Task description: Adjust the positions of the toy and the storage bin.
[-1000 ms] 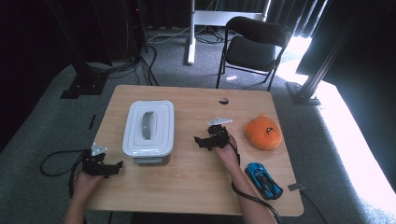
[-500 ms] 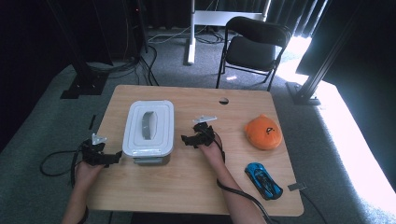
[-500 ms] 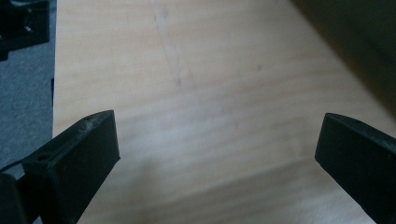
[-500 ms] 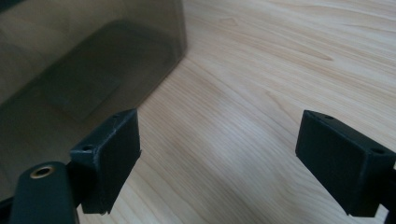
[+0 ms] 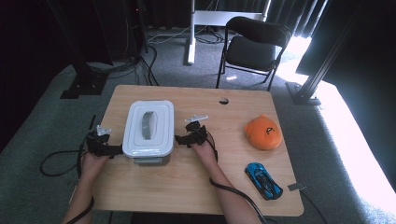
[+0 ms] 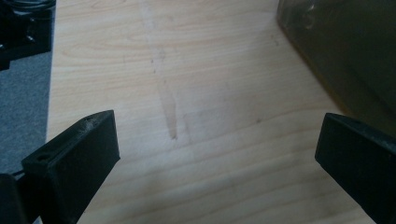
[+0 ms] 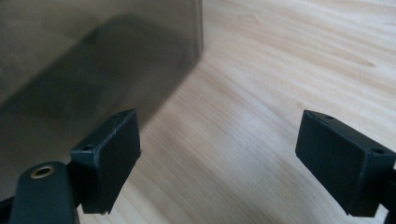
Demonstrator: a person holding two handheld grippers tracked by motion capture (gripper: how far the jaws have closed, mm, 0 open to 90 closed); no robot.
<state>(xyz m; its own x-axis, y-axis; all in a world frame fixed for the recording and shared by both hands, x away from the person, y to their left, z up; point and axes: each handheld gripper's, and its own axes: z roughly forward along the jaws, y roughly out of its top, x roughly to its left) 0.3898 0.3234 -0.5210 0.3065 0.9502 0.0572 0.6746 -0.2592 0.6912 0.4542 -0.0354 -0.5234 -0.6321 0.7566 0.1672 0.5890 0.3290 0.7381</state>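
Container: a white lidded box point(image 5: 148, 133) with a grey handle recess on top sits on the left half of the wooden table point(image 5: 187, 186), between your two grippers. In both gripper views its side wall reads as a smoky, see-through pane.

Left gripper: your left gripper point(image 5: 108, 150) sits at the box's left side, near the table's left edge, pointed at the box wall. In the left gripper view point(image 6: 215, 154) its jaws stand wide apart, released, with bare wood between them; the box wall lies just past the right-hand jaw. You cannot tell from that view whether the jaw touches it.

Right gripper: your right gripper point(image 5: 183, 138) sits just beside the box's right side, low on the table. In the right gripper view point(image 7: 219, 158) its jaws are spread wide, gripping nothing; the left-hand jaw lies in front of the box wall near its corner, the other over open wood.

Hands: your forearms enter from the bottom edge, one to each gripper.

Orange item: a rounded orange object point(image 5: 263, 132) lies on the right half of the table, well apart from the box.

Toy car: a blue toy car point(image 5: 263, 180) lies near the front right corner, nearer you than the orange object.

Chair: a black folding chair point(image 5: 252, 46) stands on the floor beyond the table.
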